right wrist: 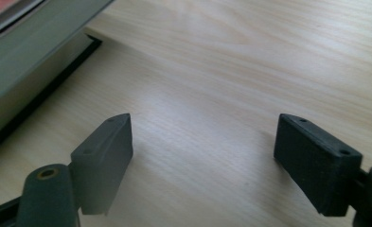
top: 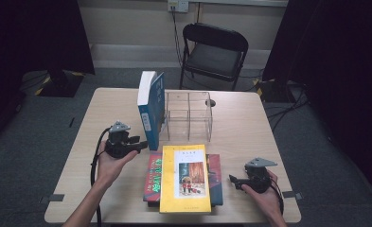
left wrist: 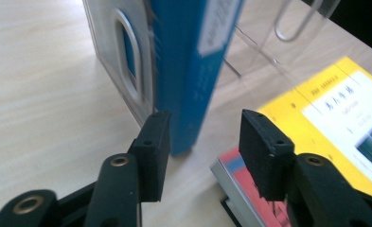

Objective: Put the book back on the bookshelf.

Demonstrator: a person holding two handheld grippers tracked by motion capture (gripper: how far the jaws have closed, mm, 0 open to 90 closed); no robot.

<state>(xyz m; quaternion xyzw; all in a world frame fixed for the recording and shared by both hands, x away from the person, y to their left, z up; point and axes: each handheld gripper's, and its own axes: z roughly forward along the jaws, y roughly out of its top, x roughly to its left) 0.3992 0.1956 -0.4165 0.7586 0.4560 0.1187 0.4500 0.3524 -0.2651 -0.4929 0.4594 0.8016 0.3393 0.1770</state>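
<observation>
A blue book [top: 151,108] stands upright on the table [top: 240,127], at the left end of a clear plastic holder [top: 189,116]. My left gripper [top: 143,143] is level at the foot of the book's spine. In the left gripper view the blue book's [left wrist: 188,75] lower corner sits between and just beyond my left gripper's [left wrist: 205,137] open jaws, with a gap on the right side. A yellow book [top: 183,177] lies on a red book [top: 153,178] near the front edge. My right gripper [top: 232,179] is open over bare wood just right of that stack.
The clear holder [left wrist: 117,66] has panels with oval slots on both sides of the blue book. The yellow book [left wrist: 335,109] and red book [left wrist: 240,170] lie close to my left gripper's right jaw. The stack's page edge [right wrist: 22,52] lies left of my right gripper [right wrist: 205,142]. A black chair [top: 214,52] stands behind the table.
</observation>
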